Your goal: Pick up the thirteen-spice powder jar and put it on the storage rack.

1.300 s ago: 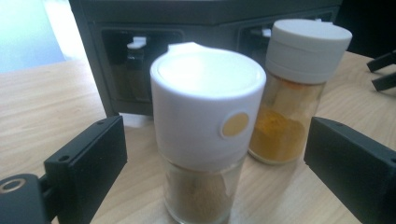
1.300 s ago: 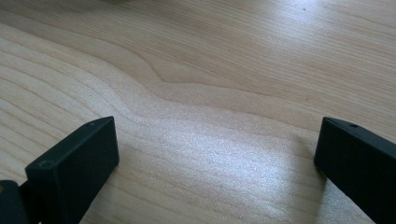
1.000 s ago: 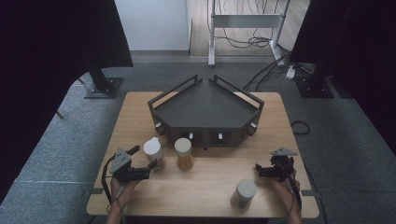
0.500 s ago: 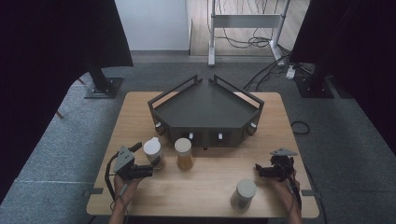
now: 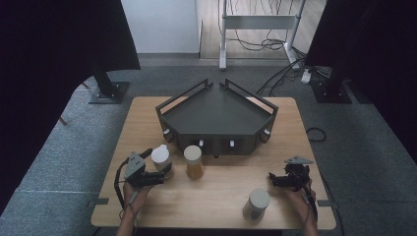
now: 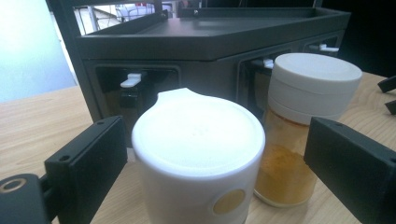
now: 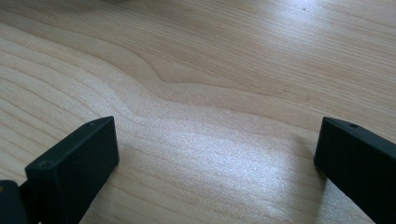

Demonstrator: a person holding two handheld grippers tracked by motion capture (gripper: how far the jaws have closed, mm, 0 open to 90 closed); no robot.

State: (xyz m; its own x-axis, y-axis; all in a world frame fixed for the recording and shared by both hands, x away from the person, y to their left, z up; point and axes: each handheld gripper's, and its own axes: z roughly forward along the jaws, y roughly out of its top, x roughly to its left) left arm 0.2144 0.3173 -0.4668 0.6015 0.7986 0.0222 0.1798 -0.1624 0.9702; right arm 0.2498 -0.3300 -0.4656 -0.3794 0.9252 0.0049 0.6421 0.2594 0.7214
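My left gripper [image 6: 210, 154] is spread wide around a white-lidded jar [image 6: 198, 154] near the table's [image 5: 221, 206] front left, without touching it. A jar of orange powder [image 6: 299, 126] stands just beside it. My right gripper [image 7: 215, 158] is spread over bare wood.

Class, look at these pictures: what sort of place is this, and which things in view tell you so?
Probably a lab or studio: black curtains flank a wooden table, cables trail across the floor behind, and grey carpet lies around.
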